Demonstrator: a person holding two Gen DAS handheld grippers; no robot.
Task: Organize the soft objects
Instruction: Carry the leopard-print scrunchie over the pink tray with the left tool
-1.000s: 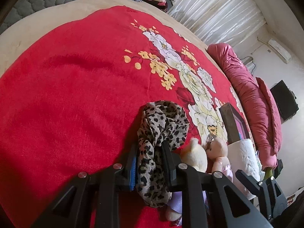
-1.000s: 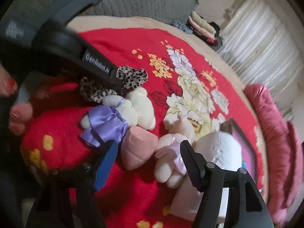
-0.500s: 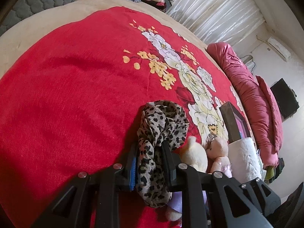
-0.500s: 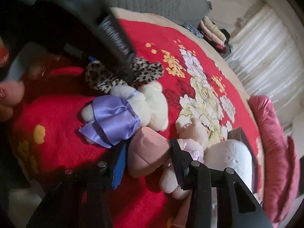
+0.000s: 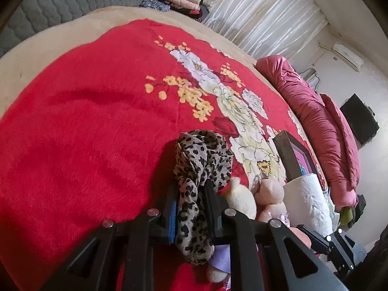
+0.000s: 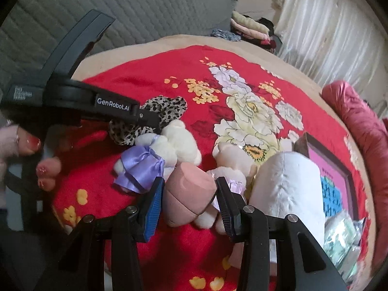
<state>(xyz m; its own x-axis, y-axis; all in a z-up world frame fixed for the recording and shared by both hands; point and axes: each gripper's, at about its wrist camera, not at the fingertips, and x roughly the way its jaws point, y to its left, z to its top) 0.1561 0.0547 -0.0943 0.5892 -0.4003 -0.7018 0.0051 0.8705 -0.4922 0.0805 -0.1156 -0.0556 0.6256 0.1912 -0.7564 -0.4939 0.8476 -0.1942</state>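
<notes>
Your left gripper point(image 5: 189, 202) is clamped on the leopard-print scarf point(image 5: 201, 155), lower centre of the left wrist view; the cloth bunches above the jaws on the red floral blanket point(image 5: 84, 121); your right gripper point(image 6: 188, 195) brackets the pink foam piece point(image 6: 188, 191), lower centre of its view; whether the pads press it, cannot tell; cream bear point(image 6: 177, 143) with purple ribbon lies just left of centre, beside the scarf.
</notes>
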